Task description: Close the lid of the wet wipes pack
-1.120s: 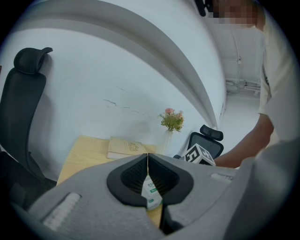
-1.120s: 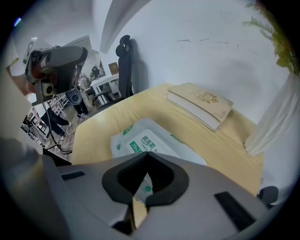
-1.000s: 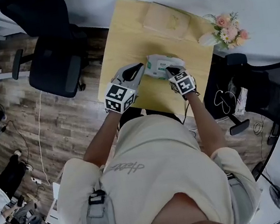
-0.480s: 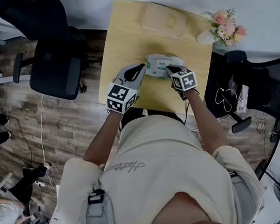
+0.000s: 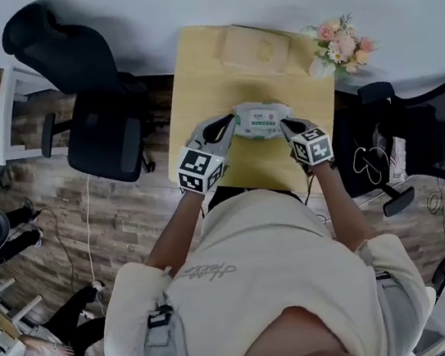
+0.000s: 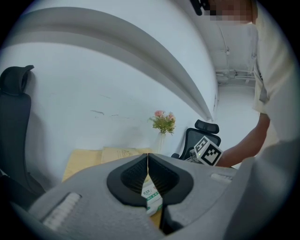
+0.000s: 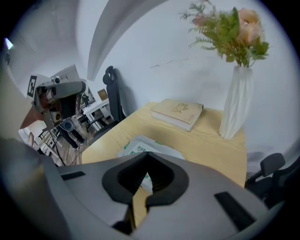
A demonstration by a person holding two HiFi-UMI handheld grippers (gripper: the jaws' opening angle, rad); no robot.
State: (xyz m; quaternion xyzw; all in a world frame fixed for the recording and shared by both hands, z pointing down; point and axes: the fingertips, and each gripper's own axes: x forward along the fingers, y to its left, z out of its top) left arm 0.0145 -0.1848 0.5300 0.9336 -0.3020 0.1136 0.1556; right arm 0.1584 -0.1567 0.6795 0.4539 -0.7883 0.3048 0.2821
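The white wet wipes pack [image 5: 262, 119] with green print lies flat on the light wooden table [image 5: 198, 69], its lid looking flat on top. My left gripper [image 5: 229, 124] is at the pack's left end and my right gripper [image 5: 285, 125] at its right end, both touching or nearly touching it. In the left gripper view the left gripper [image 6: 148, 159] has its jaws closed tip to tip, with the pack [image 6: 153, 196] showing just beneath them. In the right gripper view the right gripper [image 7: 148, 157] is likewise shut, the pack [image 7: 138, 146] right behind its tips.
A tan book [image 5: 248, 45] lies at the table's far edge. A white vase of pink flowers [image 5: 335, 44] stands at the far right corner. Black office chairs [image 5: 103, 124] flank the table on both sides, and the person's body is close against the near edge.
My right gripper has slid off the top of the pack to its right end. The left gripper stays at the left end. The pack's top now shows in full.
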